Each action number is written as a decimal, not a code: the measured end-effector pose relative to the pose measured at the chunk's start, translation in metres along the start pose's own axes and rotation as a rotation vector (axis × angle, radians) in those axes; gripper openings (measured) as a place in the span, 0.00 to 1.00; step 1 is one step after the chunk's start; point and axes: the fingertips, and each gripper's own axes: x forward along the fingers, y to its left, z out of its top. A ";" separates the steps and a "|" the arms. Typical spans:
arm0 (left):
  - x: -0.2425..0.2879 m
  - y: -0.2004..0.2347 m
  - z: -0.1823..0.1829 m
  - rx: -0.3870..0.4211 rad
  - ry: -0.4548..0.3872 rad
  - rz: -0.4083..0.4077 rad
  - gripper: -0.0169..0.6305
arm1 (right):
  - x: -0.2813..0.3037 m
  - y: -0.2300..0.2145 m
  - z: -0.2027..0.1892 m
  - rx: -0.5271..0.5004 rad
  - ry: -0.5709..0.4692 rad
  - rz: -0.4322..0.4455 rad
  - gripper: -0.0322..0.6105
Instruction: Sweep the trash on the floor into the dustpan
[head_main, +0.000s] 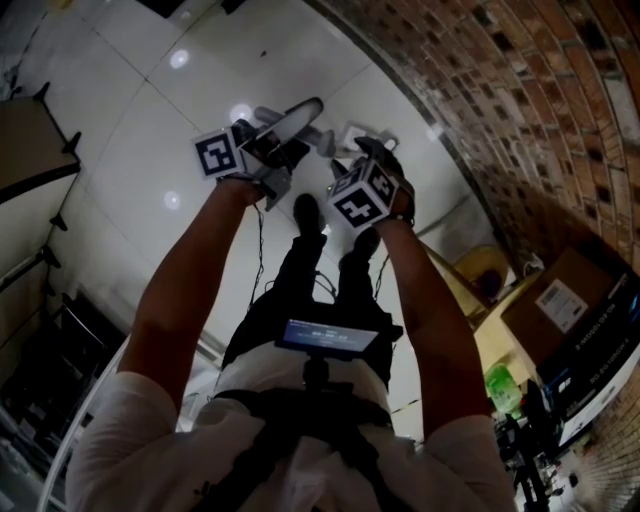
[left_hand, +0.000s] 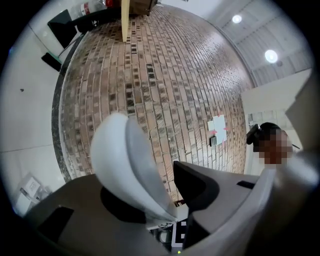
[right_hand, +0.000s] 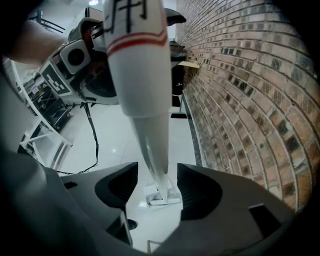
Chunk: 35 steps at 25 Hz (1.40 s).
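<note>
A long white handle (right_hand: 137, 65) with a red stripe and black print runs down between the jaws of my right gripper (right_hand: 156, 176) to a small white foot (right_hand: 162, 196) on the tiled floor; whether that is a broom or a dustpan I cannot tell. There is a gap on each side of it, so these jaws stand open. The rounded white top of the handle (left_hand: 125, 160) leans on the left jaw of my left gripper (left_hand: 165, 200), clear of the other pad, so it is open too. Seen from the head, both grippers (head_main: 285, 145) (head_main: 368, 152) meet above the floor around this handle (head_main: 298, 118). No trash shows.
A brick wall (head_main: 520, 120) curves along the right, with a cardboard box (head_main: 560, 300) and a yellow table (head_main: 480, 300) at its foot. A black cable (right_hand: 92, 135) and a white rack (right_hand: 40, 135) are on the left. A person (left_hand: 267, 150) stands far off.
</note>
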 end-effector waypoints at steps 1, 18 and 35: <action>-0.001 0.000 0.000 0.011 0.008 0.004 0.28 | 0.000 0.000 0.000 -0.001 -0.002 0.003 0.44; -0.023 0.007 -0.005 0.116 0.036 0.091 0.44 | -0.014 -0.013 -0.032 0.052 0.017 -0.041 0.54; -0.055 0.003 -0.013 0.149 -0.011 0.164 0.46 | -0.053 -0.023 -0.083 0.161 0.049 -0.107 0.55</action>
